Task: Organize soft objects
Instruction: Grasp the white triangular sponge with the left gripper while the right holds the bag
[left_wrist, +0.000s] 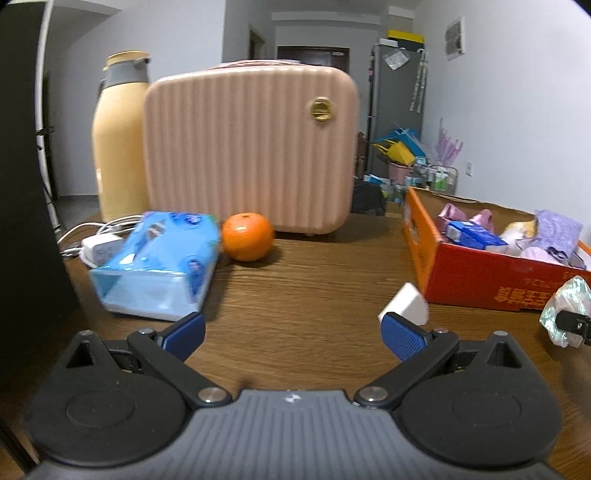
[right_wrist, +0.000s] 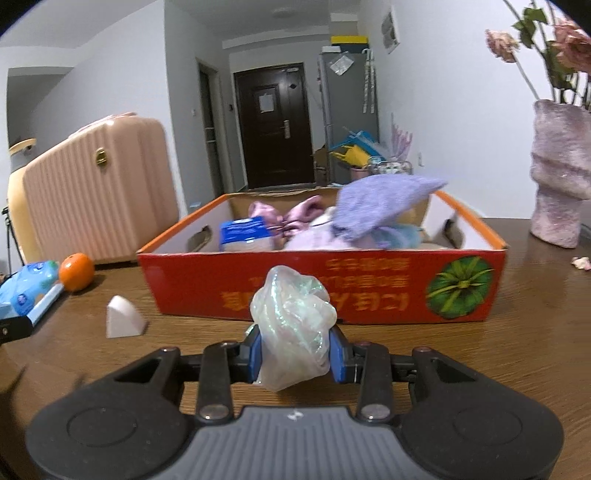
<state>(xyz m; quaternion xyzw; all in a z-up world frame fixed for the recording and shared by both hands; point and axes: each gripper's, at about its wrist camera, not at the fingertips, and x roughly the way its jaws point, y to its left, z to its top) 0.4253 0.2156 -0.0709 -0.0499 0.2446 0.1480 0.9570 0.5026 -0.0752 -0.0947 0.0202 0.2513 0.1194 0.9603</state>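
Iridescent crumpled bag (right_wrist: 291, 328) pinched between the blue pads (right_wrist: 255, 354) of the right gripper (right_wrist: 295, 356), jaws nearly closed on it, just short of the red cardboard box (right_wrist: 369, 295) holding purple cloth (right_wrist: 380, 206) and other soft items. Left gripper (left_wrist: 293, 336) spread wide, holding nothing, above the wooden table (left_wrist: 314, 288); white wedge sponge (left_wrist: 406, 304) just beyond its right pad, tissue pack (left_wrist: 159, 262) near its left.

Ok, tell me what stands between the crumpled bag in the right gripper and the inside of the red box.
Only the box's own near wall. The right gripper holds the iridescent plastic bag just in front of it, with bare tabletop between. The red box is open-topped, so the bag probably only needs lifting over that wall.
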